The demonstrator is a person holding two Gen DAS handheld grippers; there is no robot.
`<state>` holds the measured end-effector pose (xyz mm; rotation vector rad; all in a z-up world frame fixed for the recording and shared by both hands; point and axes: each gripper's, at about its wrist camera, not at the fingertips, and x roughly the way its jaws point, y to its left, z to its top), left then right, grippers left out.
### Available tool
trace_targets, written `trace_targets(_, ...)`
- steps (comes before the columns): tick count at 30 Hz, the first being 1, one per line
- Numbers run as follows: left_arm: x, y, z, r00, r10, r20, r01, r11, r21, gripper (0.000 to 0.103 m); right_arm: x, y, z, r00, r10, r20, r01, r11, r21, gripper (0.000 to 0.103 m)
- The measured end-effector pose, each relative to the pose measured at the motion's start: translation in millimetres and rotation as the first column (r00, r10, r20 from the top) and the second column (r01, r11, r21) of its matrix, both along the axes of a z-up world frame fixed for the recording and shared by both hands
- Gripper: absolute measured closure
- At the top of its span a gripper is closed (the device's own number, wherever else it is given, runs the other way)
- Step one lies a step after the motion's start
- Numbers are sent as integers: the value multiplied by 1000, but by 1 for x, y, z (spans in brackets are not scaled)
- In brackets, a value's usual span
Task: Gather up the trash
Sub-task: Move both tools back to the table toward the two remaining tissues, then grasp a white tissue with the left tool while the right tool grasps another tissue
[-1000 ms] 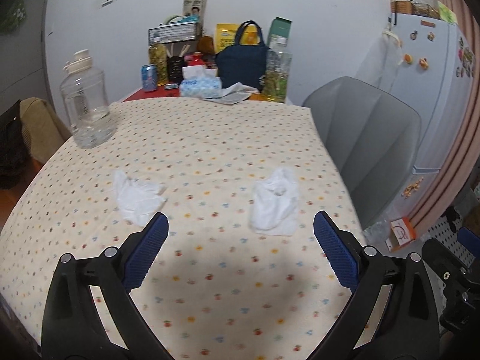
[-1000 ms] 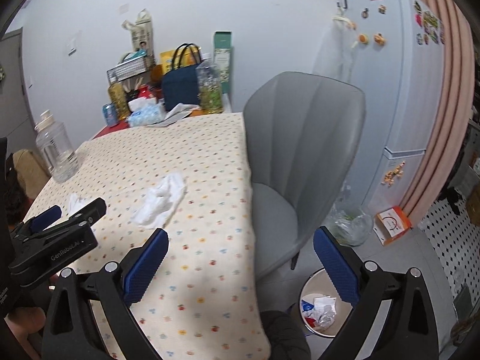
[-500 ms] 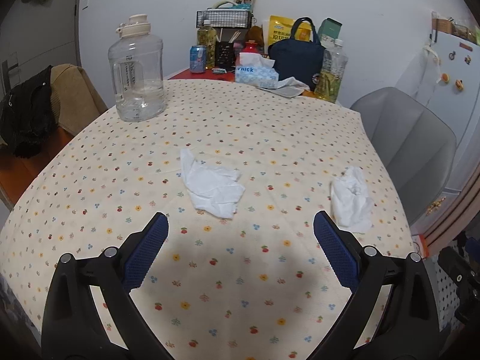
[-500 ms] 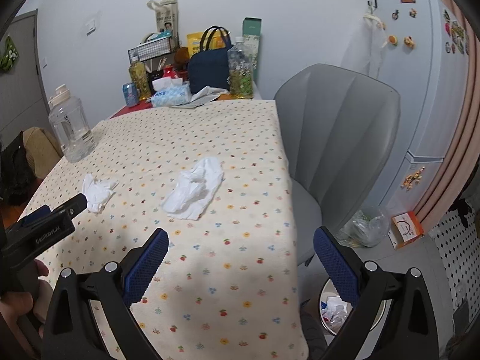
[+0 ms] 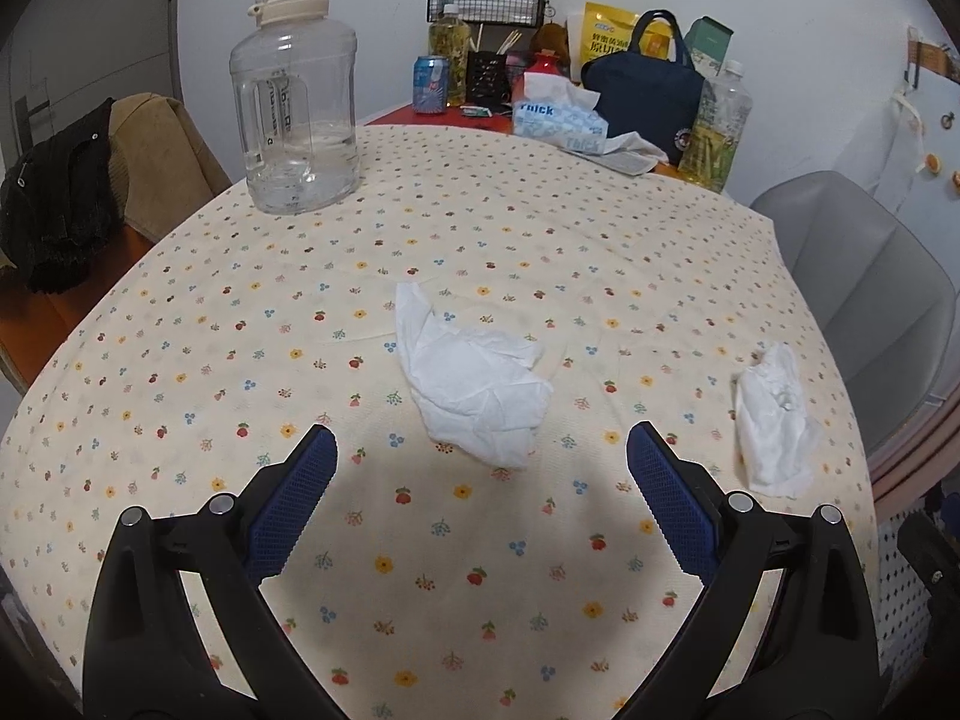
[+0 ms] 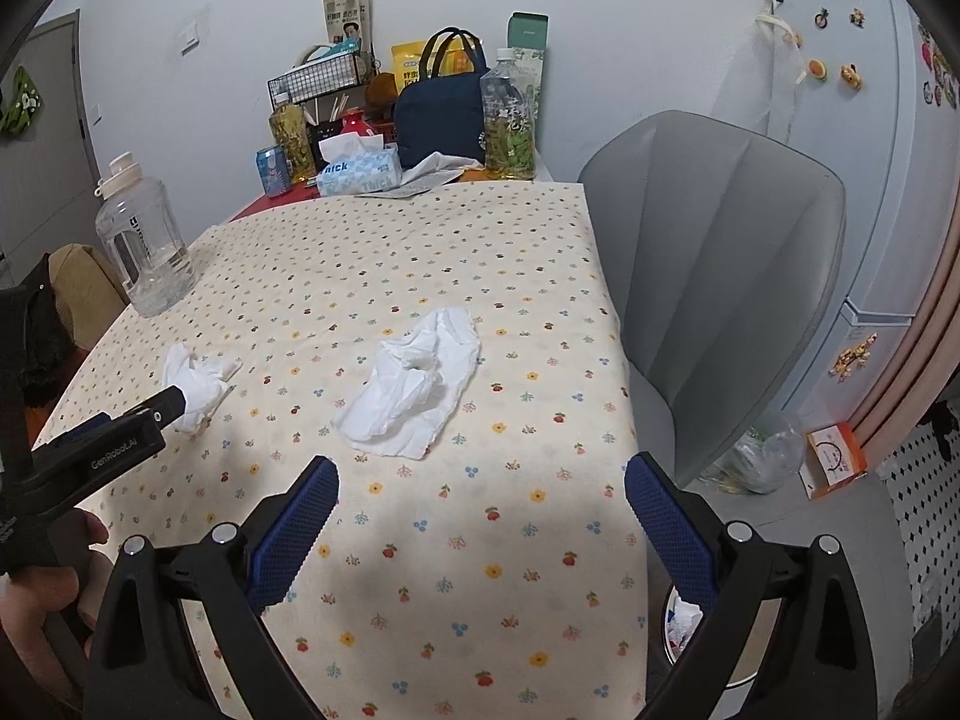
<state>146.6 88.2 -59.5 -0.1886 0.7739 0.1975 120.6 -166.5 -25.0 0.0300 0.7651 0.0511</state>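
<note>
Two crumpled white tissues lie on the flowered tablecloth. The left tissue [image 5: 474, 387] sits just ahead of my open, empty left gripper [image 5: 480, 498]; it also shows in the right wrist view [image 6: 198, 384], with the left gripper's finger [image 6: 114, 444] right beside it. The right tissue [image 6: 414, 384] lies just ahead of my open, empty right gripper [image 6: 480, 516], and shows at the right in the left wrist view [image 5: 774, 420]. A bin with trash [image 6: 684, 624] stands on the floor below the table's right edge, mostly hidden by my right finger.
A large clear water jug [image 5: 297, 102] stands at the back left of the table. A tissue box [image 5: 561, 120], navy bag [image 5: 645, 84], bottles and a can crowd the far end. A grey chair [image 6: 720, 276] stands to the right, with a fridge [image 6: 870, 150] behind it.
Both grippers have swung left and moved in over the table. Each tissue now sits centred ahead of its gripper. Both stay open.
</note>
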Motion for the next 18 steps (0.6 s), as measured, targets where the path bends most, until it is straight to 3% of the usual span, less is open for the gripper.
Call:
trace_targets(8, 21, 7, -14, 999, 27, -42, -28, 1000, -13, 11, 26, 10, -12, 999, 23, -32, -23, 1000, 4, 10)
trace_targets(18, 36, 15, -32, 995, 46, -87, -50, 998, -41, 32, 54, 32, -32, 995, 57, -85, -59, 998, -18, 14)
